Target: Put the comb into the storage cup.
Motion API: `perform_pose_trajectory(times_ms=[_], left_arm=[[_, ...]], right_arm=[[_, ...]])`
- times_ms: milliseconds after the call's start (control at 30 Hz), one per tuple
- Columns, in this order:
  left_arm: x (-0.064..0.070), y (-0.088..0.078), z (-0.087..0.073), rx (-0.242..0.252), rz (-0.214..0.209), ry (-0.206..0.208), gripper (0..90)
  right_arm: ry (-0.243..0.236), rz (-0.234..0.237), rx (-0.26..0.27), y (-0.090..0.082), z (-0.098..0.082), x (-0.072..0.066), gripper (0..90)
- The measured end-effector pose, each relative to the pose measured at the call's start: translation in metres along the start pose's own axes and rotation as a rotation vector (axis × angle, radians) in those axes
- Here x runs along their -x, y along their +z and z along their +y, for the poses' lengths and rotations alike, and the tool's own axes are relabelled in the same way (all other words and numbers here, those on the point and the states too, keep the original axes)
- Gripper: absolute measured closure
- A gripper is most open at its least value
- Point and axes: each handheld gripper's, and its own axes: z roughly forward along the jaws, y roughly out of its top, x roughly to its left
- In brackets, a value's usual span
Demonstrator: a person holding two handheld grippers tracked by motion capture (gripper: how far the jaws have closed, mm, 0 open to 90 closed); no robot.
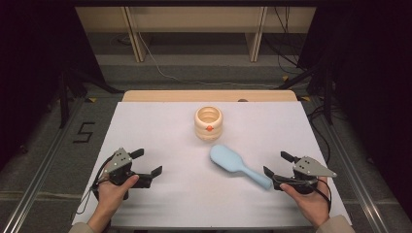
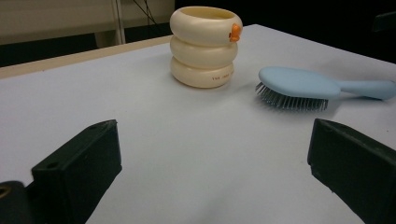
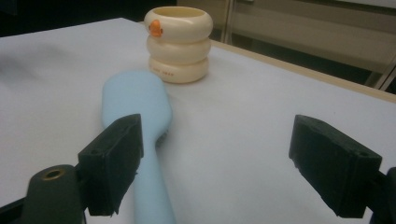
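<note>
A cream cup (image 1: 208, 124) shaped like three stacked rings, with a small orange beak, stands upright near the table's far middle; it also shows in the left gripper view (image 2: 205, 45) and the right gripper view (image 3: 179, 44). A light blue hairbrush (image 1: 239, 166) lies bristles down in front of it, handle toward my right gripper (image 1: 278, 165). That gripper is open, its left jaw just beside the brush handle (image 3: 152, 186), not touching. My left gripper (image 1: 147, 161) rests open at the front left, well apart from the hairbrush (image 2: 308, 86).
The white table top (image 1: 160, 126) has a wooden strip (image 1: 209, 95) along its far edge. Beyond it are grey floor, cables and wooden furniture legs. A person's hands (image 1: 112, 194) hold both grippers near the front edge.
</note>
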Motion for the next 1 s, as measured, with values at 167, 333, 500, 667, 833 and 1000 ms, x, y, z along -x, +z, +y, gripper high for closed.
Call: perform_pose_trajectory(times_ms=[167, 333, 500, 667, 833, 1000], left_arm=[[0.000, 0.000, 0.000, -0.001, 0.003, -0.003, 2.3], [-0.001, 0.005, 0.003, 0.003, 0.006, -0.006, 2.3], [-0.002, 0.008, 0.001, -0.009, 0.002, -0.006, 2.7], [-0.001, 0.006, 0.001, 0.000, 0.000, -0.008, 2.7], [0.000, 0.004, 0.001, 0.000, 0.000, -0.009, 2.7], [0.000, 0.003, -0.001, -0.002, 0.002, -0.008, 3.1]], right_arm=[[0.008, -0.003, 0.005, -0.001, 0.000, 0.001, 18.6], [0.020, -0.002, 0.007, -0.001, -0.004, 0.004, 18.9], [0.036, -0.012, 0.022, -0.004, -0.005, 0.008, 19.3], [0.036, -0.029, 0.026, -0.003, -0.001, 0.009, 23.7], [0.043, -0.053, 0.024, -0.001, 0.005, 0.013, 32.9], [0.002, -0.032, -0.118, 0.007, 0.017, 0.018, 79.4]])
